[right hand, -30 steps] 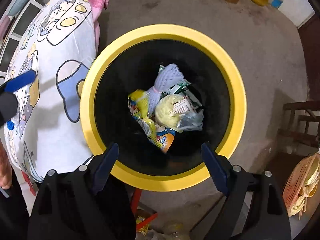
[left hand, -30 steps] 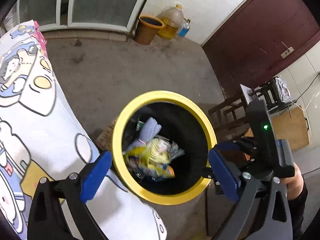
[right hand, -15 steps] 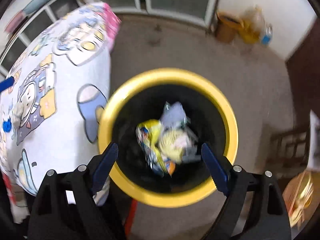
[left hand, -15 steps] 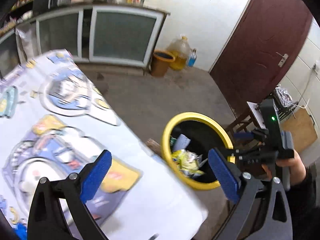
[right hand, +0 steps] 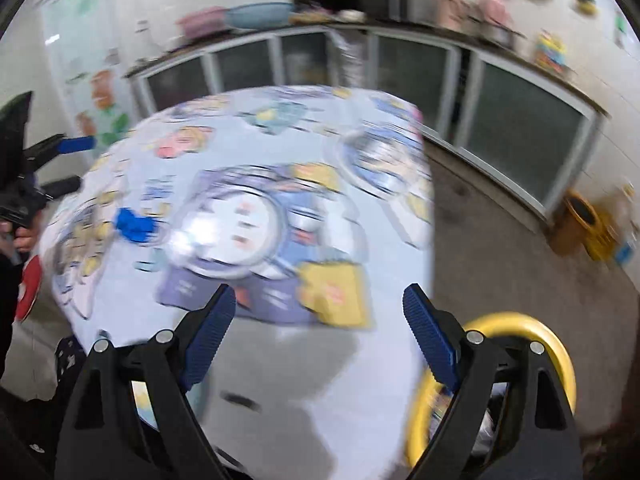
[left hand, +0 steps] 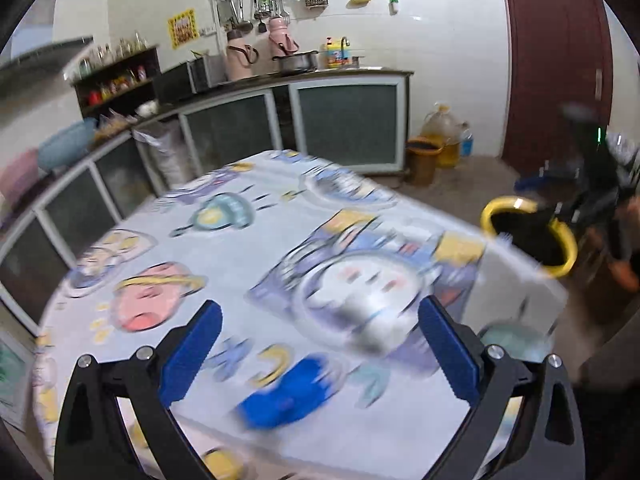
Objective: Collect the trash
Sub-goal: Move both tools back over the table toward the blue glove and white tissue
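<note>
Since a second ago both views have been swung away from the yellow-rimmed black trash bin and onto the cartoon-printed cloth-covered counter; the last drop is judged finished. A crumpled blue scrap, seemingly trash, is seen lying on the counter just ahead of the left claw. Both the left claw and the right claw are held wide apart, empty, angled downward over the counter.
</note>
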`<state>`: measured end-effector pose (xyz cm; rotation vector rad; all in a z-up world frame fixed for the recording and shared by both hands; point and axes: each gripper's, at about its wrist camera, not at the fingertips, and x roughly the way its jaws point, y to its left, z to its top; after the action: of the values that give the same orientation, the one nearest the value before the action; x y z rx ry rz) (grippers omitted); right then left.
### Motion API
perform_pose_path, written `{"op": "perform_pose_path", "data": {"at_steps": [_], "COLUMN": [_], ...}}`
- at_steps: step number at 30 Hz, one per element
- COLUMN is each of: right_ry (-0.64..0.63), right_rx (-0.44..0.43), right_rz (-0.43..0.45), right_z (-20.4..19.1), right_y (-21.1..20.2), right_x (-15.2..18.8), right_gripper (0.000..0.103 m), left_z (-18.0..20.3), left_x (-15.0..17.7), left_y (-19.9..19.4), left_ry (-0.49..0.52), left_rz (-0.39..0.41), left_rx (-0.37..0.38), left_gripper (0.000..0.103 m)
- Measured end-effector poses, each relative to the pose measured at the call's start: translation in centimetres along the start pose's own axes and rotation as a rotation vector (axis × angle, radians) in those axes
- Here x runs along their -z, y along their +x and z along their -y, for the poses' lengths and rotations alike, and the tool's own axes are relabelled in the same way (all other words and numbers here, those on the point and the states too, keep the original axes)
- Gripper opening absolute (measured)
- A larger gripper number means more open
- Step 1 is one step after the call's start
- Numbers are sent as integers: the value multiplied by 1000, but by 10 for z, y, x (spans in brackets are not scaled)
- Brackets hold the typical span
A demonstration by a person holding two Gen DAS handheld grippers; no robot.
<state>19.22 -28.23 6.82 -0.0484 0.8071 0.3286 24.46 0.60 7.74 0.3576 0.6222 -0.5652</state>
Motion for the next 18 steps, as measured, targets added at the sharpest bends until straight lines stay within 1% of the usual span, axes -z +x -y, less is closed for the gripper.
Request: {"op": "perform_pose_path", "data": {"at_steps": [1, 2, 3, 4, 5, 6, 7, 9, 12, 15, 18], "right_ry": [-32, -52, -68, -80, -92, -95, -95, -78, -57, -24, -19], "right_rx": [-40, -62, -79, -94, -116, -129, -149, -170, -179, -208, -194], "right_rz": [8, 20, 34, 37, 30, 25, 24, 9, -18, -57, -81], "right_z": [-17, -30, -41, -51, -61, -69, -79, -90, -104, -112, -119], "right_y": [7, 12, 17, 22, 31, 38, 48, 64, 87, 109, 123], "right_x": [-5, -8, -10, -13, -16, -19, -22, -26, -29, -30, -30], "right_gripper": [81, 81, 78, 73, 71, 67, 66, 63, 56, 56, 56], "left_z": [-7, -12, -15, -16, -16, -15, -15, -17, -20, -21, -21], "left_x": [10, 22, 32, 41, 47, 51, 57, 62, 66, 66, 66], "left_y": [-3, -5, -6, -6, -6, -4, 1, 9, 20, 32, 41], "left_ry": [13, 21, 27, 33, 39, 48, 59, 51, 19, 20, 19], "left_rz": [-2, -5, -10, -19, -26, -35, -42, -51, -62, -71, -85], "left_rx": [-11, -12, -6, 1, 4, 1, -17, -36, -28, -31, -22], "left_gripper": [95, 95, 95, 95, 95, 95, 95, 95, 95, 95, 95]}}
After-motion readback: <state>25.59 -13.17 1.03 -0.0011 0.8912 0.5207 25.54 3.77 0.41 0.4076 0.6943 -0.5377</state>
